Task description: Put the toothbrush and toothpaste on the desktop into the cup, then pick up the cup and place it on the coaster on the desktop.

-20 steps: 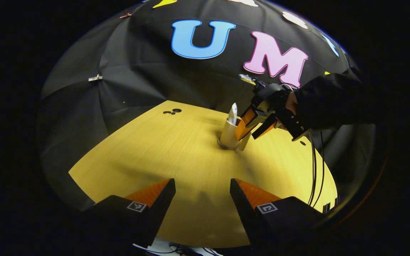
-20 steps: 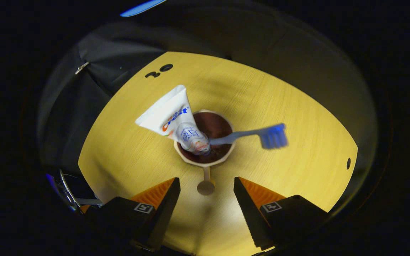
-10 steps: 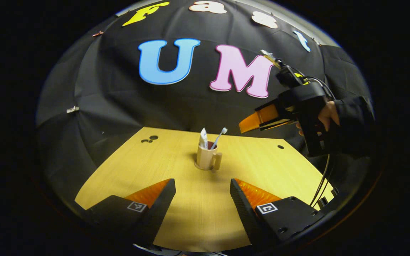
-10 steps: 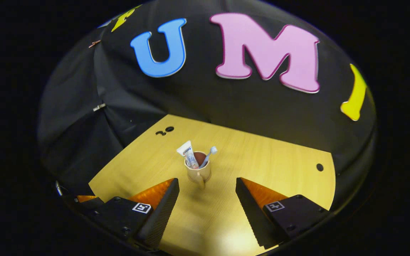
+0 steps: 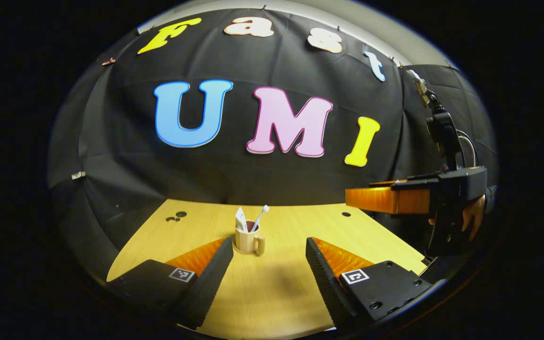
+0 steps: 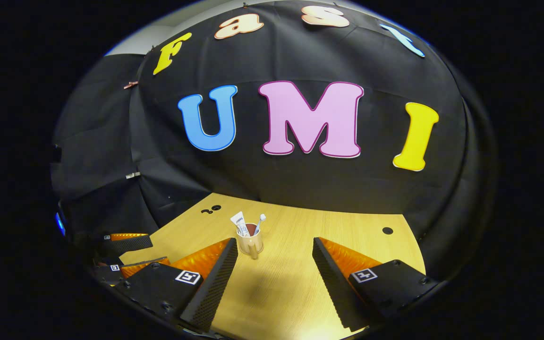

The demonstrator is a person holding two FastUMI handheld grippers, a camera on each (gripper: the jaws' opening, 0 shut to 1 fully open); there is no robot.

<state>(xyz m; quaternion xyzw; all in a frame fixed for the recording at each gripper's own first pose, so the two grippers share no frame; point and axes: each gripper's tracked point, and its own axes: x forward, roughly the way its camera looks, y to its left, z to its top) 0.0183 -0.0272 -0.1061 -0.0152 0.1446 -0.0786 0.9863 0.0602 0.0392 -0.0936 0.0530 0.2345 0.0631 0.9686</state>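
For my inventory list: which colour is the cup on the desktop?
The cup is beige outside, reddish-brown inside; the left gripper view shows it best.

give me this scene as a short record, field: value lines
cup: upright on the desk, handle toward the cameras
toothpaste: standing in the cup
toothbrush: in the cup, head up
coaster: thin disc under the cup
left gripper: open, holding nothing, away from the cup
right gripper: open, holding nothing, away from the cup
task state: looks done
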